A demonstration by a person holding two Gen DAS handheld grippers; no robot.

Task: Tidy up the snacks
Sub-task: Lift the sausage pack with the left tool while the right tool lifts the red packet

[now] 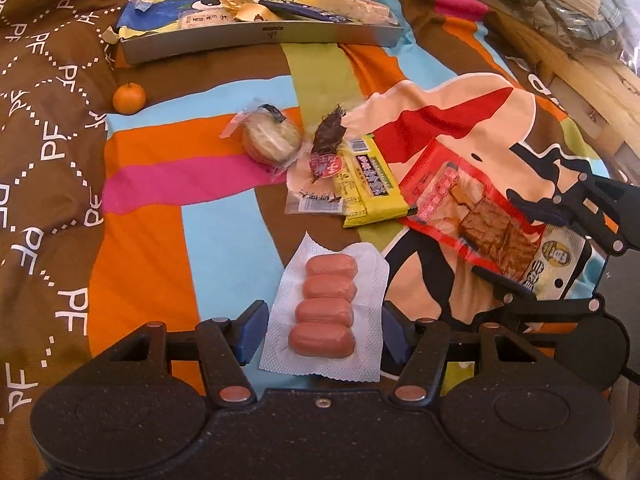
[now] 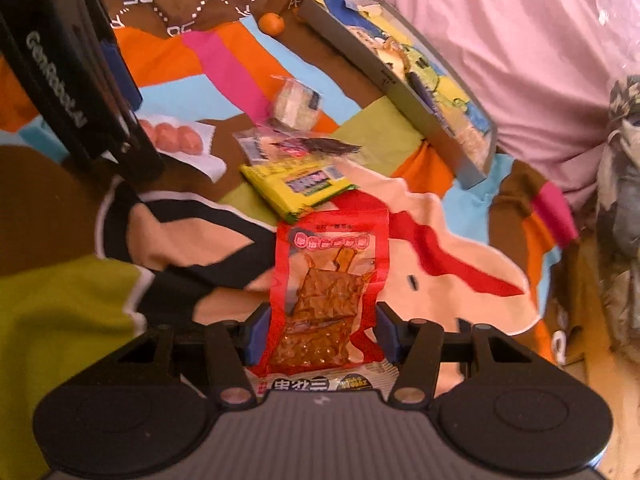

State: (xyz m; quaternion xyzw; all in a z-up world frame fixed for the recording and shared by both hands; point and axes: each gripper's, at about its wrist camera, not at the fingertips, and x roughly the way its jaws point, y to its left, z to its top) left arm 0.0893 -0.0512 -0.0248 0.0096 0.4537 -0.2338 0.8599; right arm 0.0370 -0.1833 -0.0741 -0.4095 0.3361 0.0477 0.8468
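Observation:
A clear pack of small pink sausages (image 1: 325, 312) lies flat on the colourful blanket. My left gripper (image 1: 322, 334) stands open with a blue pad on each side of it. A red pack of brown tofu (image 2: 326, 300) lies between the blue pads of my right gripper (image 2: 320, 334), which is also open. In the left wrist view the red pack (image 1: 472, 208) lies at the right with the right gripper (image 1: 498, 236) around its near end. A shallow grey box (image 1: 260, 36) at the far end holds several snacks on a cartoon lining.
Between the grippers and the box (image 2: 384, 76) lie a yellow pack (image 1: 370, 184), a dark snack in clear wrap (image 1: 326, 148) and a wrapped round cake (image 1: 272, 140). A small orange (image 1: 129, 98) sits at the far left. Pink bedding (image 2: 520, 40) rises behind the box.

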